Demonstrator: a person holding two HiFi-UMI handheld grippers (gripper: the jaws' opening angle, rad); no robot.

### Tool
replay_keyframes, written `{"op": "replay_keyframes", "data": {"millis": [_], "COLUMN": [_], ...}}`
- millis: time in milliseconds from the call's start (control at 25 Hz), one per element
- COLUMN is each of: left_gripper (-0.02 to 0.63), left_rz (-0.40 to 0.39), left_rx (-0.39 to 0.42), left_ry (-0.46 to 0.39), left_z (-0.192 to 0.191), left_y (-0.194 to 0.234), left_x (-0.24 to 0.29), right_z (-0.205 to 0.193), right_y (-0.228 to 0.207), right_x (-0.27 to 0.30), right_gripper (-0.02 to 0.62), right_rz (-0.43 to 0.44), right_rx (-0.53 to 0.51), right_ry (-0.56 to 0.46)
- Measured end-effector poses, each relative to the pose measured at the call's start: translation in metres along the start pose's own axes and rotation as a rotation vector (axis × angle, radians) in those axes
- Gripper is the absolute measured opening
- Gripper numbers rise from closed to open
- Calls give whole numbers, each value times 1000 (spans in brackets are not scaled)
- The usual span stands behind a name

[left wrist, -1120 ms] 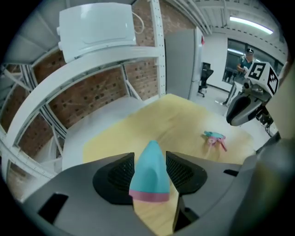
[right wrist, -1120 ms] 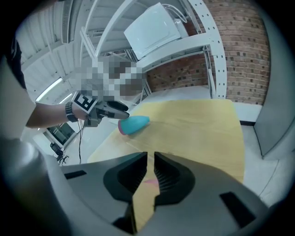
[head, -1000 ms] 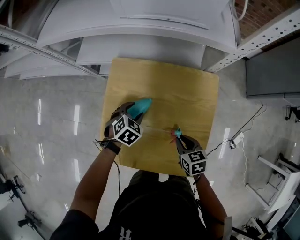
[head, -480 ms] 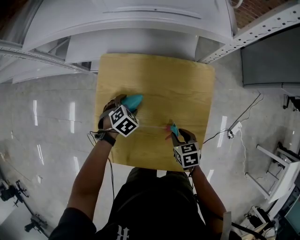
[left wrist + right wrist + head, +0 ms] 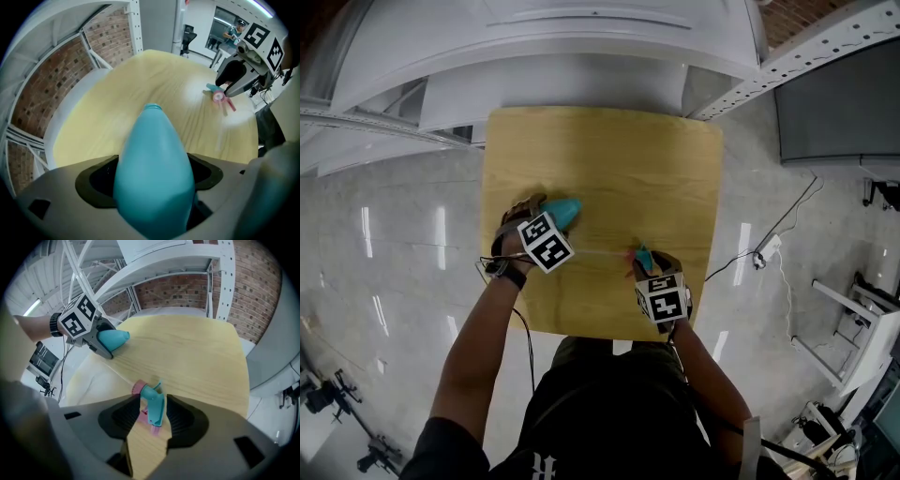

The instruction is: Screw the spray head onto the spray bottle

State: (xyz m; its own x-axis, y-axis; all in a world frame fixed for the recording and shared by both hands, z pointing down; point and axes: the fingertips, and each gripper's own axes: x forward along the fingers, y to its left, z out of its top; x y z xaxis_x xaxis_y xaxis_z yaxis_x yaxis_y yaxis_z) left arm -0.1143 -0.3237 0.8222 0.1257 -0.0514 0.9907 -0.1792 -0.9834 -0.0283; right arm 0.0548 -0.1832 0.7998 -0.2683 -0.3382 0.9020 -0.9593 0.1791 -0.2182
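A teal spray bottle point(image 5: 565, 210) lies between the jaws of my left gripper point(image 5: 555, 218) on the wooden table point(image 5: 609, 150), its narrow neck pointing away from the gripper. In the left gripper view the bottle point(image 5: 152, 150) fills the middle, with dark gaps on both sides; these jaws have just been opening. The teal and pink spray head point(image 5: 642, 258) rests on the table between the jaws of my right gripper point(image 5: 650, 269). The head point(image 5: 153, 406) has table showing beside it, and these jaws have also just been opening. Both grippers are open.
White metal shelving point(image 5: 581, 47) stands right behind the table's far edge. A dark panel point(image 5: 839, 103) is at the upper right. A cable point(image 5: 769, 255) trails over the glossy grey floor to the right of the table. The person stands at the near edge.
Both grippers have sunk closer to the tabletop, carrying the bottle and the spray head down with them. The two hands now sit lower and a little further left in the head view.
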Motion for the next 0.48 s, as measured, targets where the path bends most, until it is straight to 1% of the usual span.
{"op": "replay_keyframes", "data": {"millis": [160, 280, 480], "left_gripper": [420, 420, 416], "left_rz": [-9, -3, 3], "left_rx": [27, 52, 44], "left_ry": [11, 18, -3], "left_z": [2, 4, 3], "left_y": [0, -1, -1], "left_x": [1, 1, 0], "right_z": [-1, -4, -4], "right_y": [1, 1, 2], "right_x": [7, 10, 7], "right_gripper": [152, 150, 147], "right_rz": [-16, -2, 19], "right_rx": [-19, -7, -11], "right_ry": [40, 58, 68]}}
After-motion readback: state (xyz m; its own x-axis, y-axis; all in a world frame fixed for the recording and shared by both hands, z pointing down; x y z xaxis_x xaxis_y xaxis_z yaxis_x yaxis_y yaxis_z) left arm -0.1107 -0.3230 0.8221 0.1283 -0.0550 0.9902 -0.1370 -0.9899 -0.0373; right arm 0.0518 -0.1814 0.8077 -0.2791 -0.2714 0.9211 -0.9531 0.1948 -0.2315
